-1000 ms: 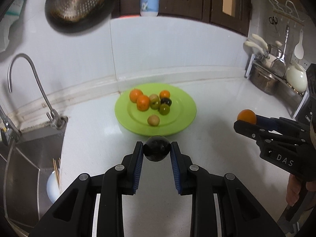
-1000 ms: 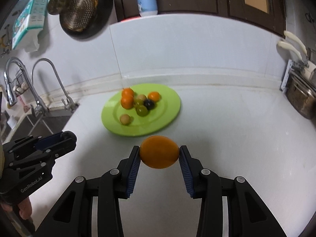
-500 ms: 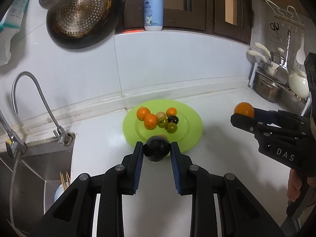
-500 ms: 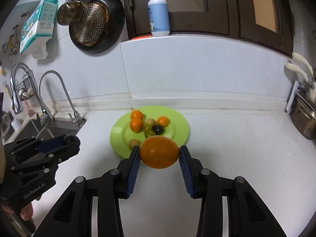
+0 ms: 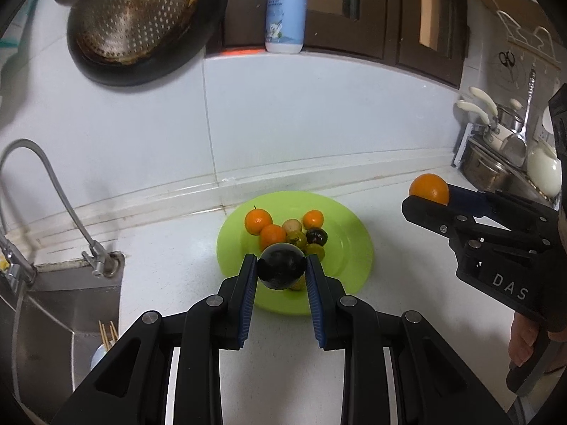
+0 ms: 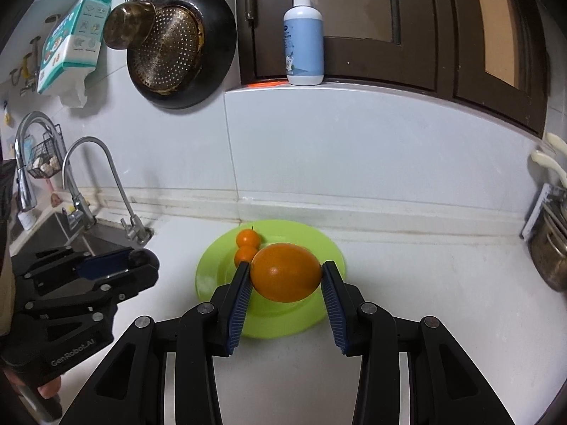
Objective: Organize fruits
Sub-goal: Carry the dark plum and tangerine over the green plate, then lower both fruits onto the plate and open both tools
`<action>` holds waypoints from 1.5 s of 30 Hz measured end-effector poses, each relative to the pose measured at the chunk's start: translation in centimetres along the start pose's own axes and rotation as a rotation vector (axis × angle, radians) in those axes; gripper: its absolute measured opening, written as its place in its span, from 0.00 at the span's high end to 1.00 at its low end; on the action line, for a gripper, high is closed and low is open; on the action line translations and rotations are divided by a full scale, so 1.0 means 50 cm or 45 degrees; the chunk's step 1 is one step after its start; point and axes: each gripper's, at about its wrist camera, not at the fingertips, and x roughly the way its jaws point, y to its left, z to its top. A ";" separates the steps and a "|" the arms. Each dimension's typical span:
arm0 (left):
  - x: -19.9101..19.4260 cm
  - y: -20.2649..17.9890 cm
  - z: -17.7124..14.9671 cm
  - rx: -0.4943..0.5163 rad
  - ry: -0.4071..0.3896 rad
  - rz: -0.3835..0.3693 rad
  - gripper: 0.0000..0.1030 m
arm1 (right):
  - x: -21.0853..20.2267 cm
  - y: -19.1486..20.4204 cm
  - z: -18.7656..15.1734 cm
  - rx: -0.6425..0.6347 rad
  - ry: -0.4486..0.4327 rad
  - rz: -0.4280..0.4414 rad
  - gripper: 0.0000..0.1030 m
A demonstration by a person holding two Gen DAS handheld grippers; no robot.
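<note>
A green plate [image 5: 351, 233] lies on the white counter near the back wall and holds several small fruits: oranges [image 5: 258, 220], green and dark ones. My left gripper [image 5: 281, 272] is shut on a dark round fruit [image 5: 281, 270], held above the plate's near edge. My right gripper [image 6: 286, 272] is shut on a large orange [image 6: 286, 271], held above the plate [image 6: 212, 269], hiding most of its fruits. The right gripper also shows in the left wrist view [image 5: 427, 194], to the right of the plate.
A sink [image 5: 53, 304] with a curved tap [image 5: 46, 177] lies left of the plate. A pan [image 6: 177, 46] hangs on the wall, a soap bottle [image 6: 304, 35] stands on the ledge. Pots and utensils [image 5: 503, 152] stand at the right.
Both grippers have risen and tilted up, still holding their fruits. The plate now appears lower in both views, behind the held fruits.
</note>
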 end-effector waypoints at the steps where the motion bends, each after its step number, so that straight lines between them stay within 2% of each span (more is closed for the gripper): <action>1: 0.008 0.003 0.003 -0.004 0.005 -0.002 0.73 | 0.008 -0.001 0.005 -0.001 0.004 0.003 0.60; 14: 0.131 0.023 0.028 -0.009 0.115 -0.002 0.73 | 0.121 -0.011 0.025 -0.014 0.105 -0.001 0.60; 19: 0.181 0.034 0.023 -0.037 0.185 -0.041 0.73 | 0.166 -0.019 0.021 -0.013 0.156 -0.004 0.60; 30: 0.264 0.041 -0.002 -0.026 0.298 -0.062 0.73 | 0.276 -0.044 -0.025 0.034 0.337 -0.003 0.60; 38: 0.298 0.039 -0.017 -0.009 0.349 -0.071 0.73 | 0.309 -0.046 -0.053 0.063 0.396 0.004 0.60; 40: 0.295 0.034 -0.017 0.014 0.337 -0.053 0.69 | 0.313 -0.046 -0.055 0.074 0.405 0.016 0.60; 42: 0.286 0.037 -0.017 0.013 0.316 -0.045 0.59 | 0.310 -0.047 -0.057 0.080 0.407 0.001 0.56; 43: 0.281 0.040 -0.018 0.009 0.307 -0.047 0.59 | 0.307 -0.047 -0.057 0.084 0.402 -0.013 0.53; 44: 0.271 0.041 -0.019 0.005 0.293 -0.047 0.59 | 0.303 -0.047 -0.057 0.088 0.393 -0.020 0.45; 45: 0.262 0.041 -0.020 0.006 0.286 -0.033 0.59 | 0.294 -0.046 -0.058 0.090 0.377 -0.027 0.44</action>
